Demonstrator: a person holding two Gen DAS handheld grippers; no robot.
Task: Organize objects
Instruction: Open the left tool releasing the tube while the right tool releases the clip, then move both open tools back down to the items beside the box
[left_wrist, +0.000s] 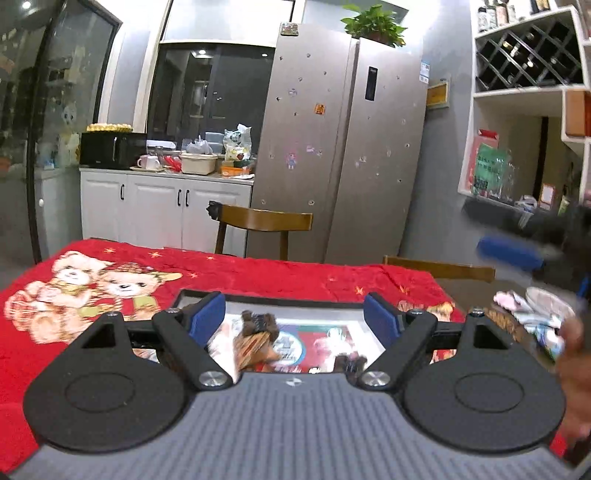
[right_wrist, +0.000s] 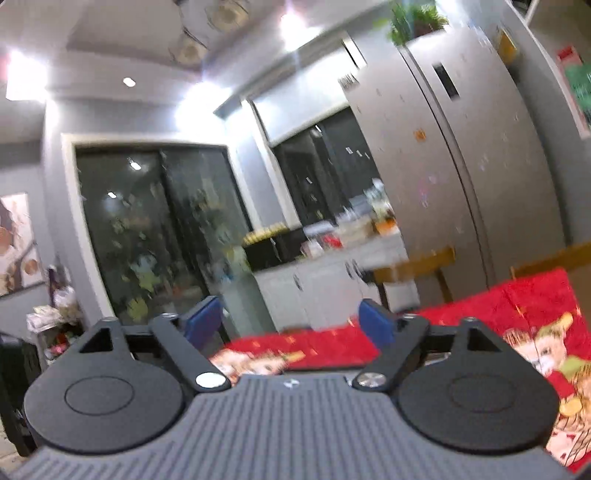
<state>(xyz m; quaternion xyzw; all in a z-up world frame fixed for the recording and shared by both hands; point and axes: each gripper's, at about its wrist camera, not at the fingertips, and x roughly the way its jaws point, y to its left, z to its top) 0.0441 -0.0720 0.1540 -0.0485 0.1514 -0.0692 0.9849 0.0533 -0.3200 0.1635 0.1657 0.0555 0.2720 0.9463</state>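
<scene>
In the left wrist view a black-framed tray (left_wrist: 273, 295) with a colourful printed bottom lies on the red bear-print tablecloth (left_wrist: 236, 273). A brown spiky figure (left_wrist: 258, 334) and a small dark piece (left_wrist: 351, 363) lie in it, blurred. My left gripper (left_wrist: 293, 317) hovers above the tray, open, with nothing between its blue pads. The other gripper shows as a blurred blue pad (left_wrist: 509, 254) at the right, raised above the table. In the right wrist view my right gripper (right_wrist: 288, 321) is open and empty, pointing level over the cloth's (right_wrist: 517, 314) far edge.
A pile of pink and white packets (left_wrist: 535, 314) lies at the table's right end, with a hand (left_wrist: 576, 369) beside it. Two wooden chairs (left_wrist: 262, 218) (left_wrist: 443, 267) stand behind the table. Farther back are a steel fridge (left_wrist: 343, 147) and white cabinets (left_wrist: 166, 203).
</scene>
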